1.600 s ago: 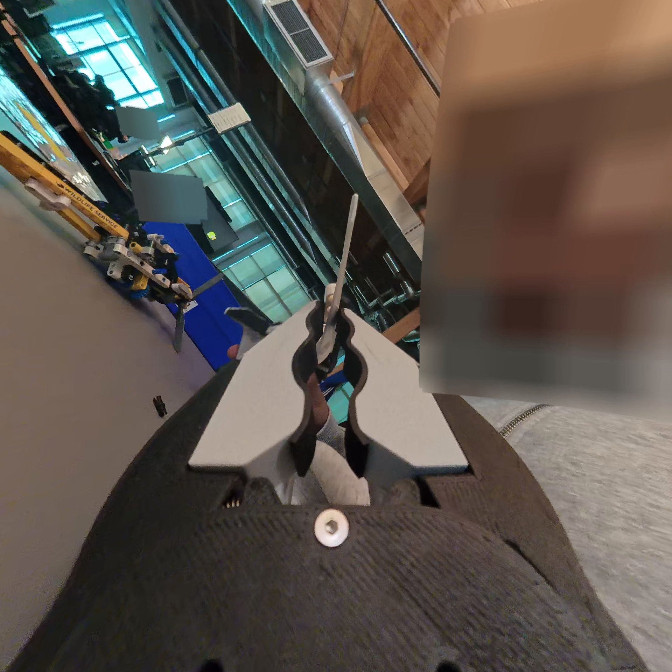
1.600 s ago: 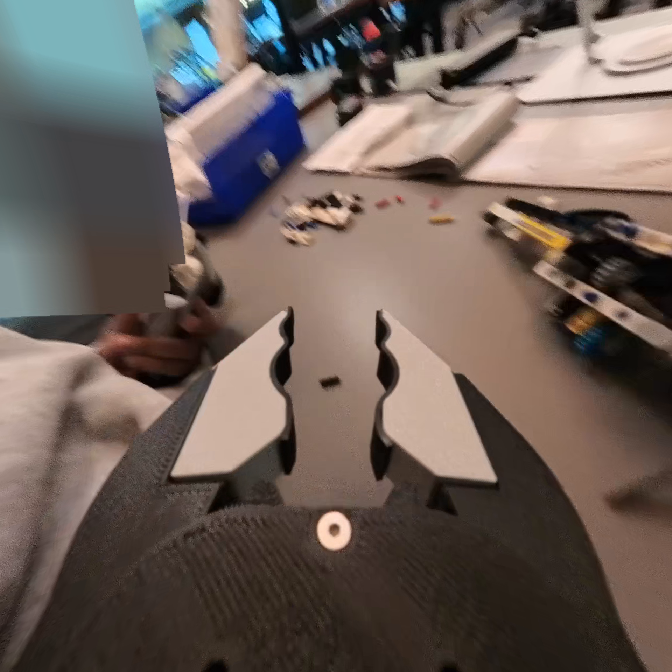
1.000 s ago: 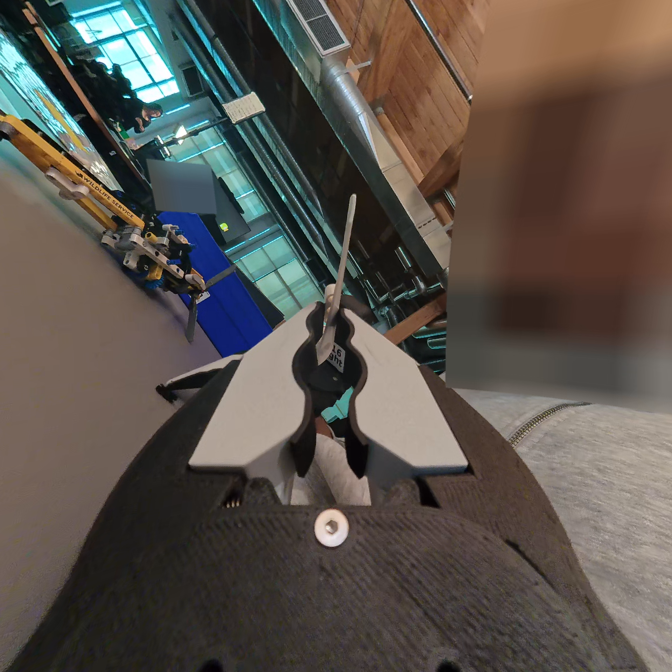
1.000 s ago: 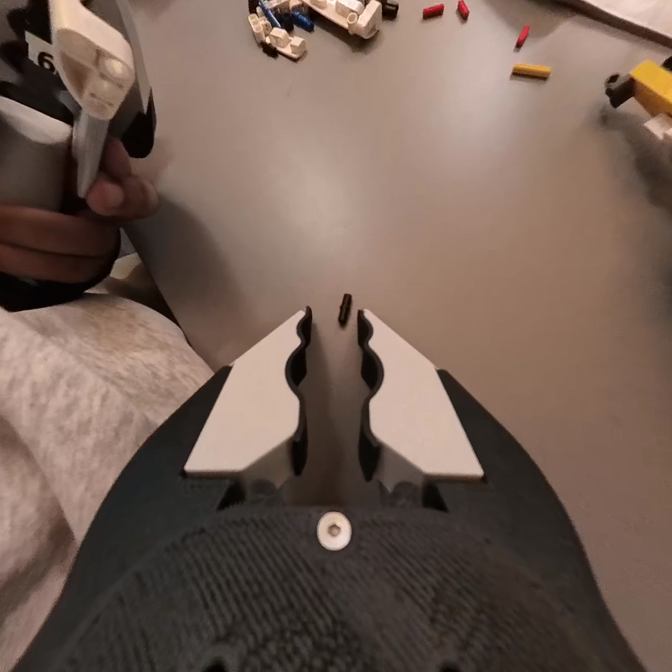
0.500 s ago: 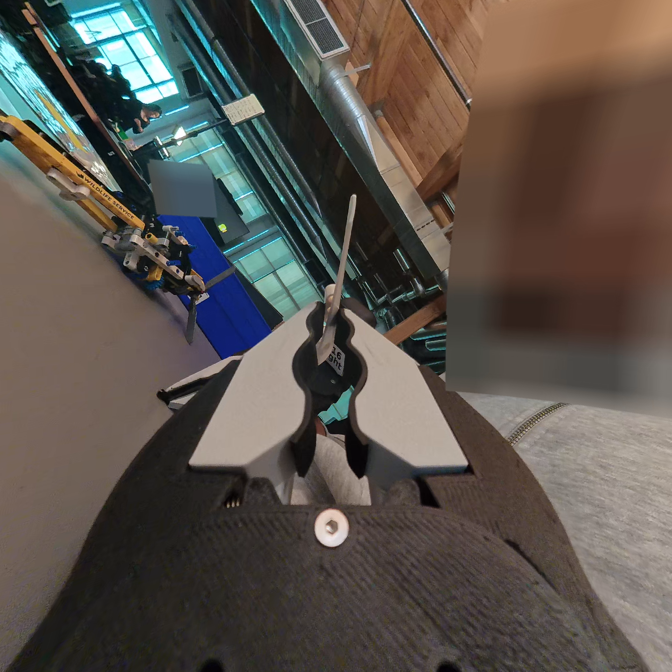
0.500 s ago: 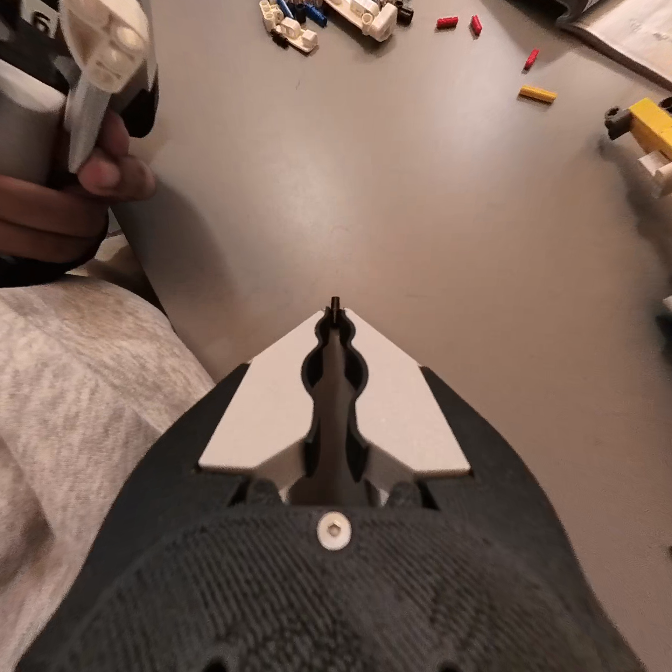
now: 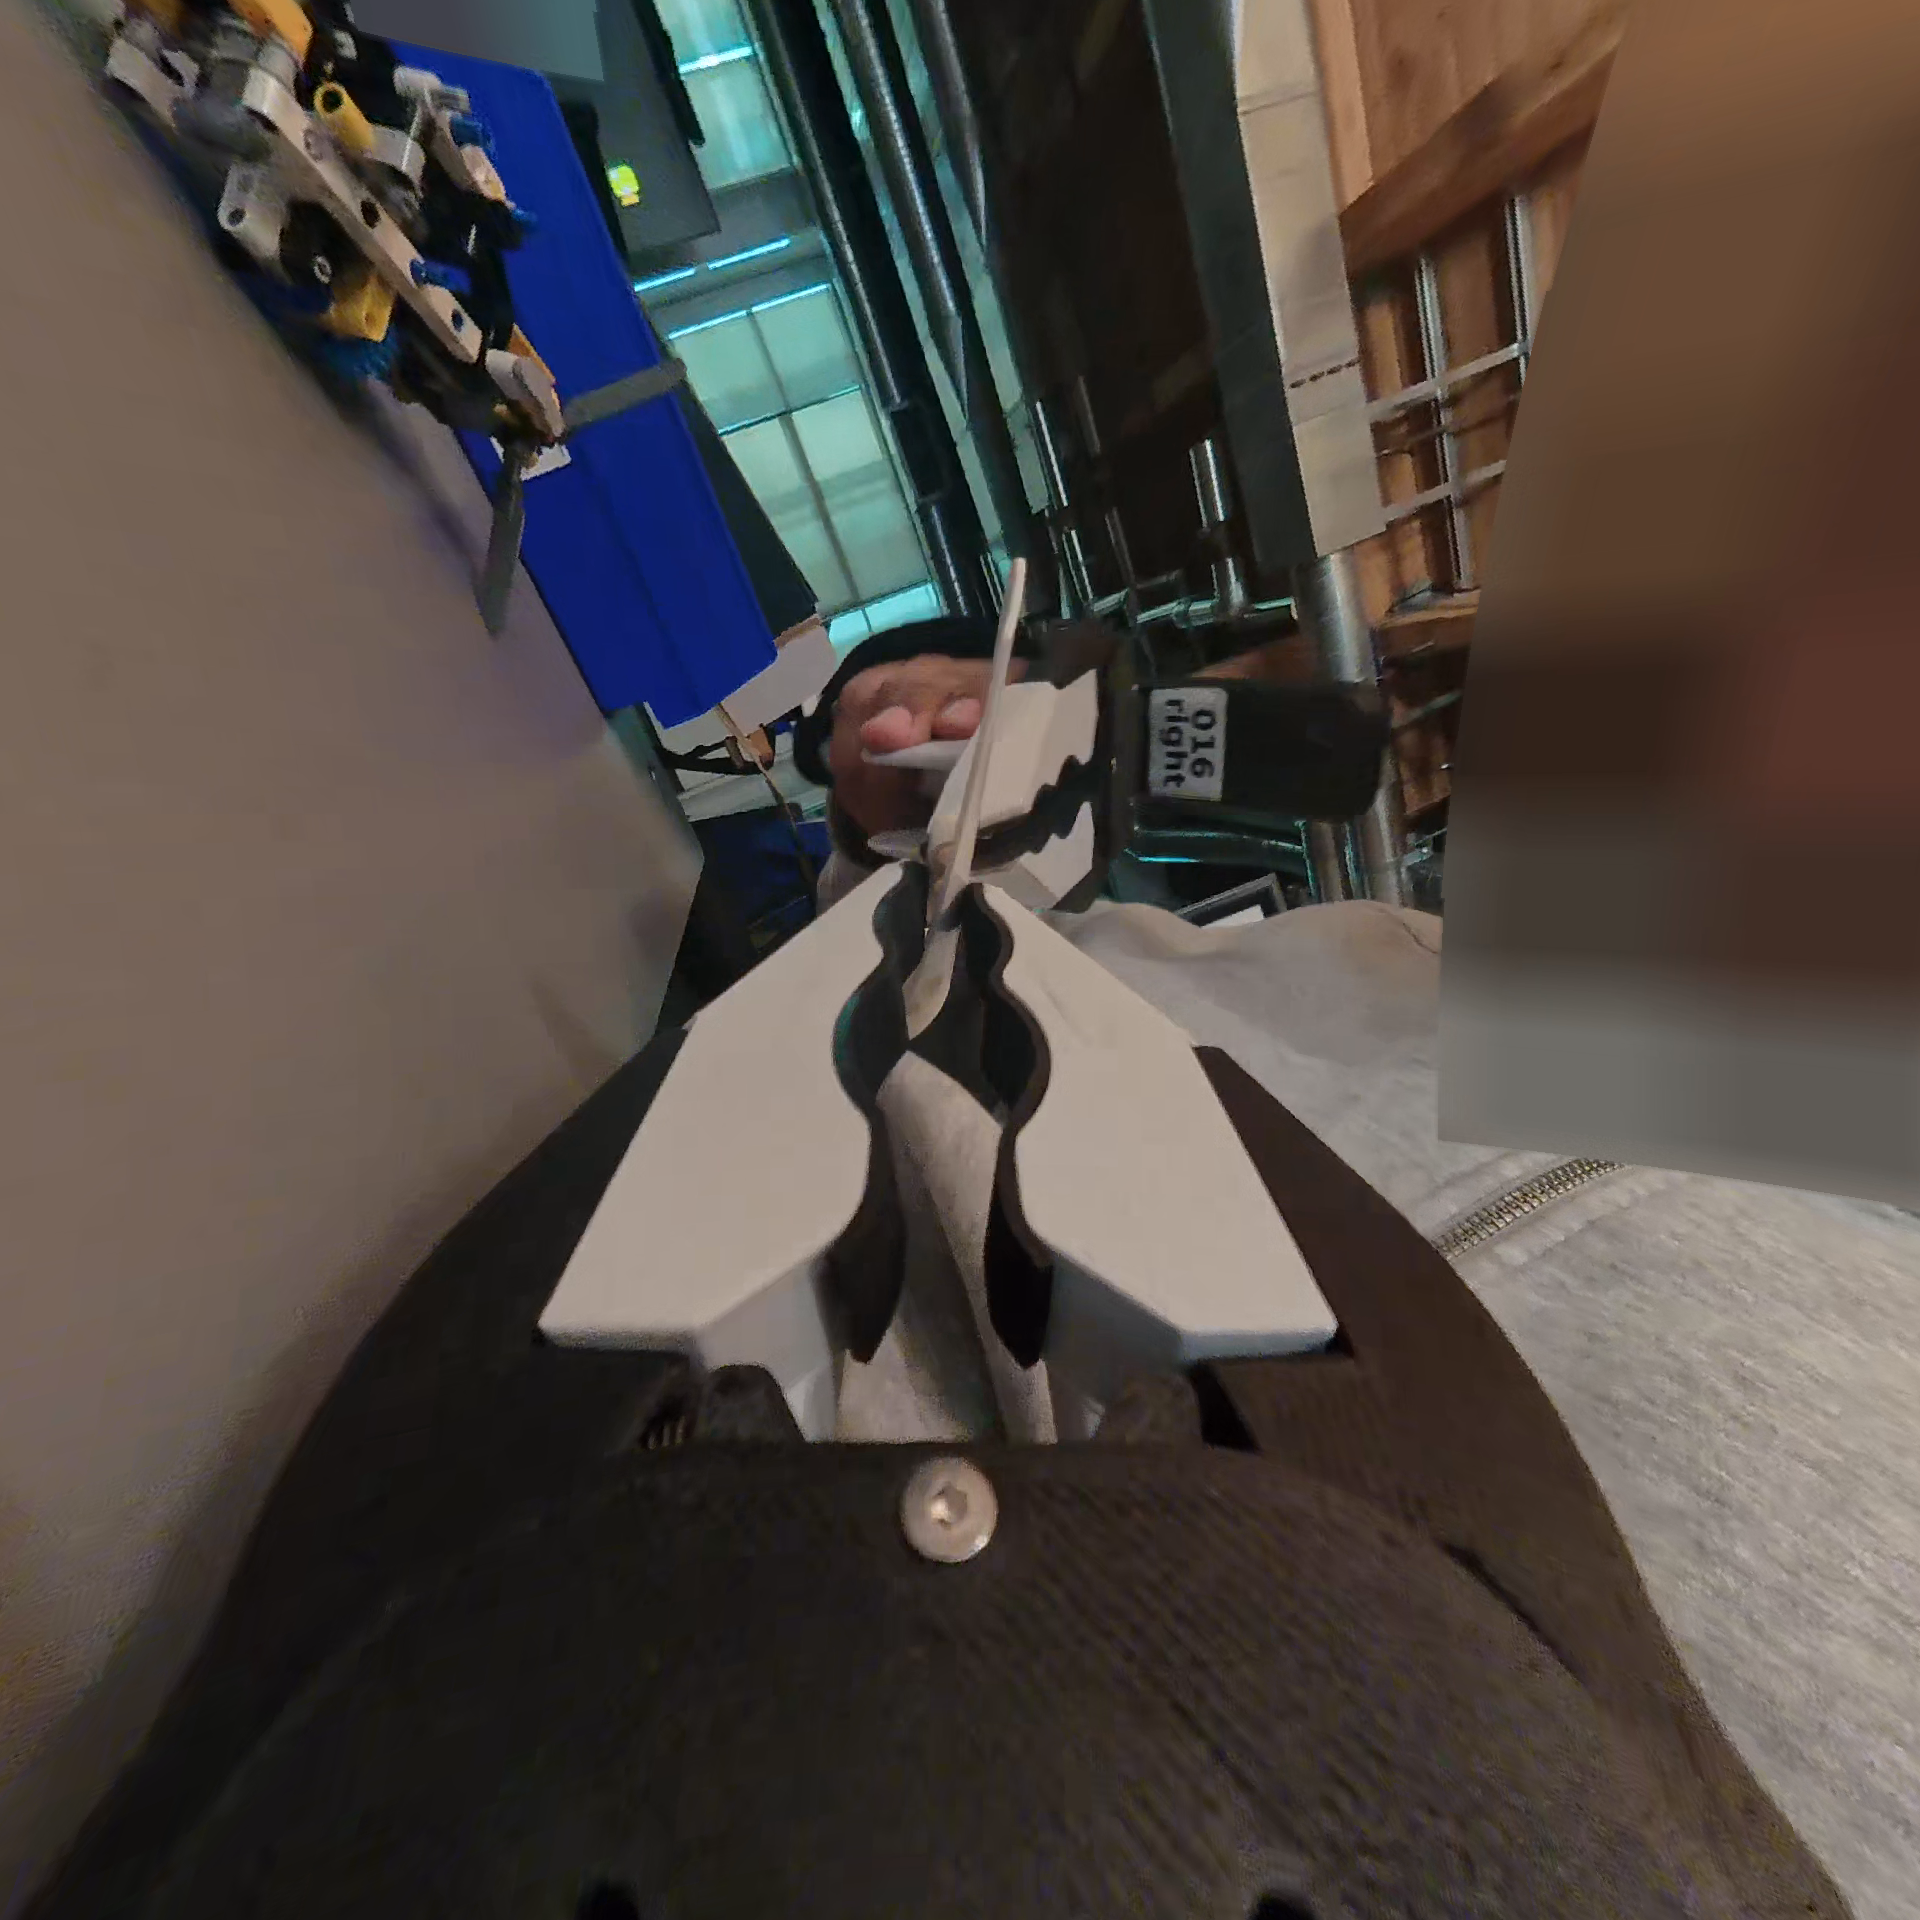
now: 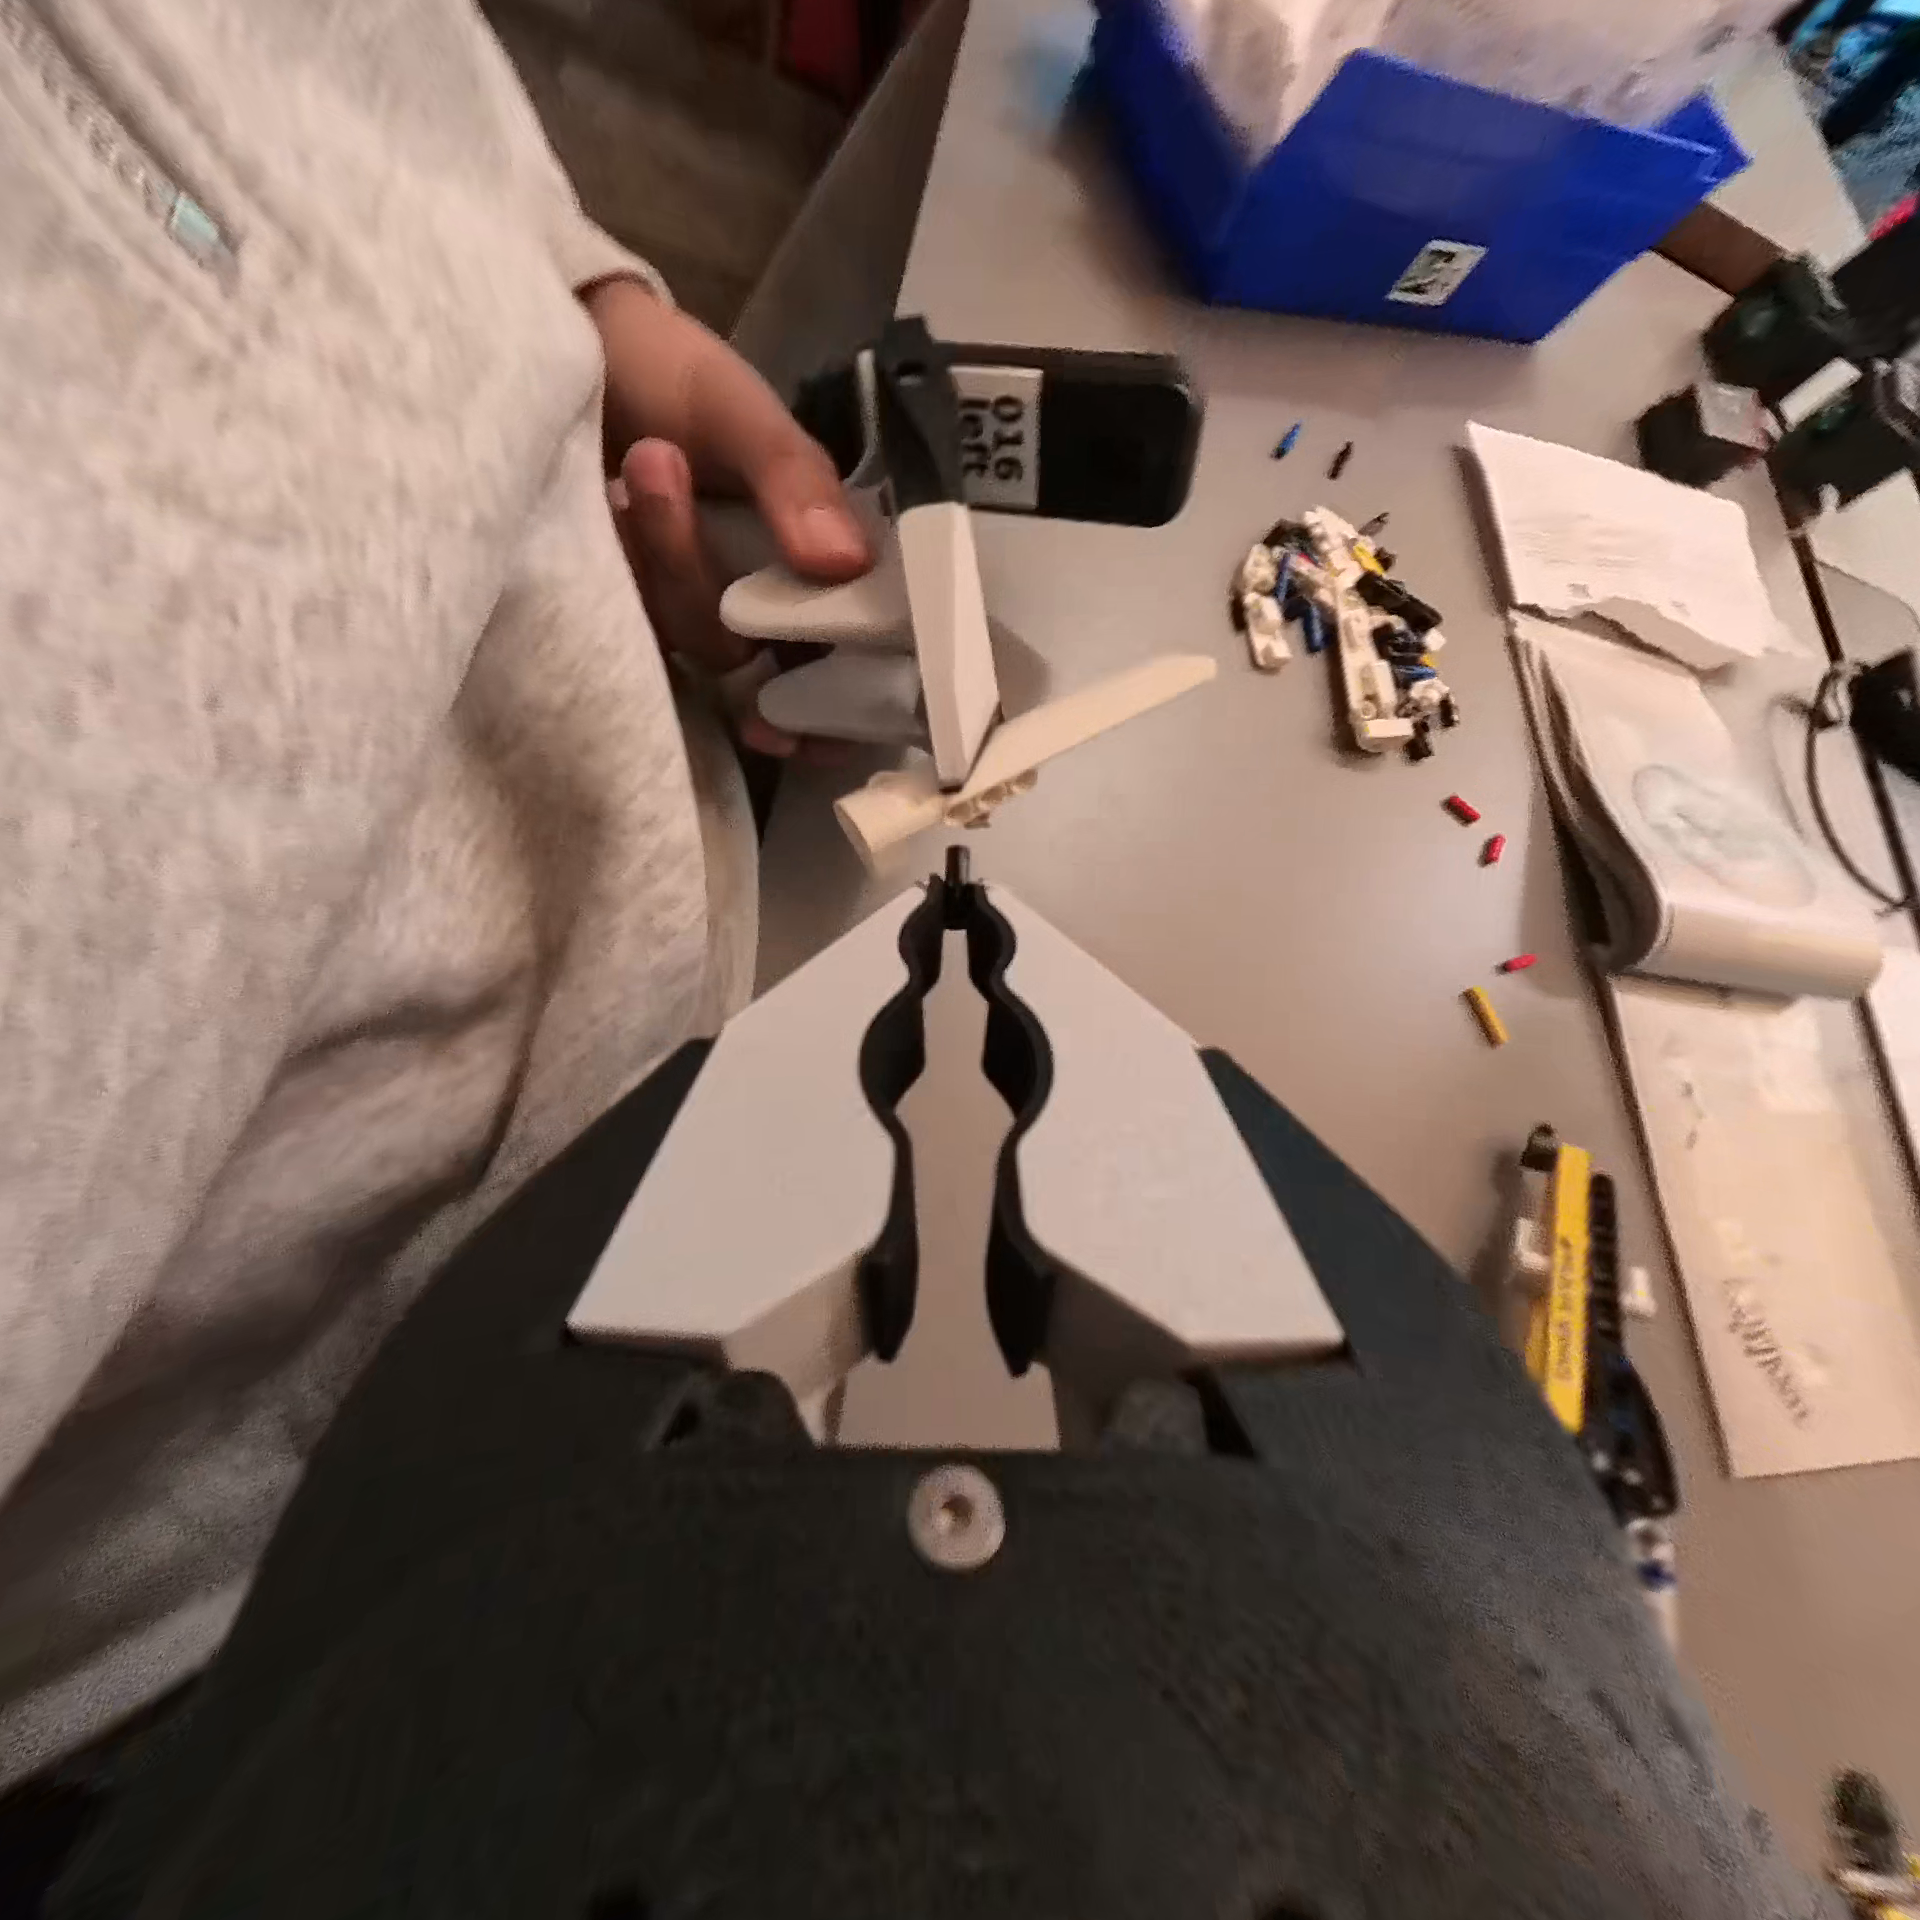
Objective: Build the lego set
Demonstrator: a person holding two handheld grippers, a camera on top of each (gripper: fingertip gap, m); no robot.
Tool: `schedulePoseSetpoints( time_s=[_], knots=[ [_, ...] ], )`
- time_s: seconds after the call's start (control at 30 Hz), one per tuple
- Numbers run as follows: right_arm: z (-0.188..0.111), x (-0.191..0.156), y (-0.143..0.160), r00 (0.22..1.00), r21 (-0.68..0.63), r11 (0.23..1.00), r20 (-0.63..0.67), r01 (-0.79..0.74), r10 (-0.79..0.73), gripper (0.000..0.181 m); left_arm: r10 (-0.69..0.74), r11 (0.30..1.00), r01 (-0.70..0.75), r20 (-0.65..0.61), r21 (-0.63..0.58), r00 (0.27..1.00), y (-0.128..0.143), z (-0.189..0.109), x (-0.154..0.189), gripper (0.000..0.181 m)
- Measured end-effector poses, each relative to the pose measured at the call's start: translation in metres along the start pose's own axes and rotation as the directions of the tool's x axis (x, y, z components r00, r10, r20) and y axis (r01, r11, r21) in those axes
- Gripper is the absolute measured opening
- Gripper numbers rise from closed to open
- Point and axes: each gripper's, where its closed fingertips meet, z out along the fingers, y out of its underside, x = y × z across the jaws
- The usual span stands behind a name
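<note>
Your right gripper [image 8: 954,902] is clenched on the small black plastic pin [image 8: 955,868]. Just ahead, the left gripper [image 8: 948,774] pinches the pale grey propeller blade [image 8: 1049,732]. Line the pin with its hub hole, then push straight.

Smooth grey tabletop [image 8: 1195,935] is carrying a blue plastic bin [image 8: 1434,197], open paper booklet [image 8: 1662,790], loose brick pile [image 8: 1340,623] (mostly white).
</note>
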Motion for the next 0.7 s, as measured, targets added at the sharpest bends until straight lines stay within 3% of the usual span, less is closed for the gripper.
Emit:
schedulePoseSetpoints(
  time_s=[0.13, 0.3, 0.47, 0.7],
  knots=[
    [0.005, -0.005, 0.002, 0.987, -0.070, 0.985, 0.039, 0.159, -0.157, 0.002, -0.002, 0.999, 0.003, 0.011, -0.050, 1.000, 0.009, 0.008, -0.001, 0.005],
    [0.006, -0.009, 0.006, 0.967, -0.100, 0.963, 0.081, 0.251, -0.244, 0.002, -0.019, 0.998, 0.021, 0.026, -0.057, 0.999, 0.011, 0.008, -0.005, 0.005],
    [0.007, -0.012, 0.010, 0.918, -0.180, 0.900, 0.097, 0.396, -0.385, 0.002, -0.020, 0.997, 0.025, 0.064, -0.076, 0.998, 0.014, 0.010, -0.011, 0.005],
    [0.006, -0.018, 0.012, 0.919, -0.186, 0.903, 0.156, 0.386, -0.361, 0.002, -0.031, 0.995, 0.038, 0.083, -0.088, 0.996, 0.019, 0.011, -0.013, 0.005]
  ],
)
